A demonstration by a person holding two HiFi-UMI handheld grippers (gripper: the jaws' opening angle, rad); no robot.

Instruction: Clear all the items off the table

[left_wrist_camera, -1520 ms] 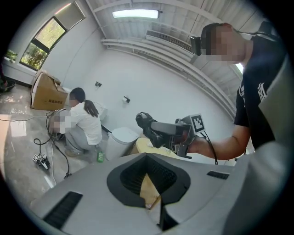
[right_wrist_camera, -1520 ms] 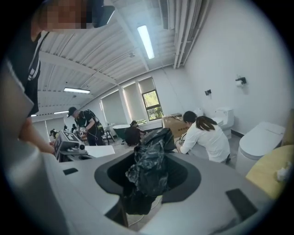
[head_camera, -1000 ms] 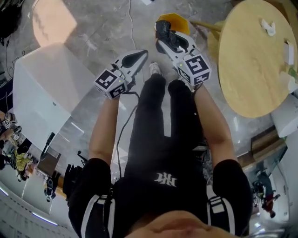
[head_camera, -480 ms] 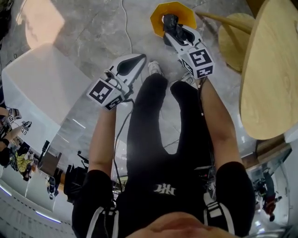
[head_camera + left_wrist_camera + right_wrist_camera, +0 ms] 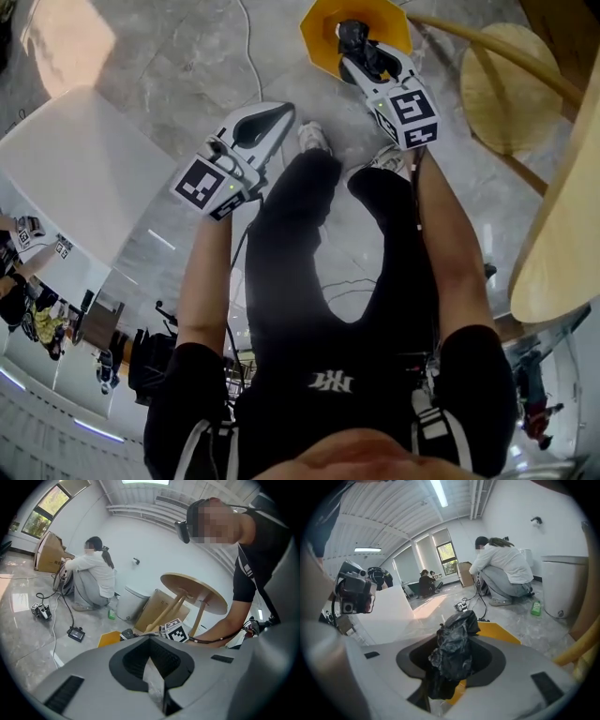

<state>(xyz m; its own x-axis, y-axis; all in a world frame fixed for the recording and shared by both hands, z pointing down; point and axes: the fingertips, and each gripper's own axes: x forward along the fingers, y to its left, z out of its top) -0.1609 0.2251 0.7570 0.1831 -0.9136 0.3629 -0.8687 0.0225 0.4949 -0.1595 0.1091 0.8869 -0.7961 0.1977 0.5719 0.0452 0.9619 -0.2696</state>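
Note:
My right gripper [image 5: 352, 49] is shut on a crumpled piece of black plastic [image 5: 454, 644], which sticks out past its jaws. In the head view the black plastic [image 5: 351, 36] hangs right over a yellow bin [image 5: 323, 26] on the floor; the yellow bin [image 5: 500, 633] shows just behind the plastic in the right gripper view. My left gripper [image 5: 279, 114] hangs over the grey floor, left of my legs, its jaws pinched on a thin whitish scrap [image 5: 152, 679]. The wooden table [image 5: 572, 216] lies at the right edge.
A round wooden stool [image 5: 506, 80] stands right of the bin. A white panel [image 5: 84, 178] lies at the left, and a cable [image 5: 248, 37] runs over the floor. A crouching person [image 5: 91, 578], a white bin [image 5: 129, 604] and a cardboard box [image 5: 152, 611] are farther off.
Both grippers have sunk toward the floor. The right one has carried the black plastic to above the yellow bin. The table has slid out to the right edge of the head view.

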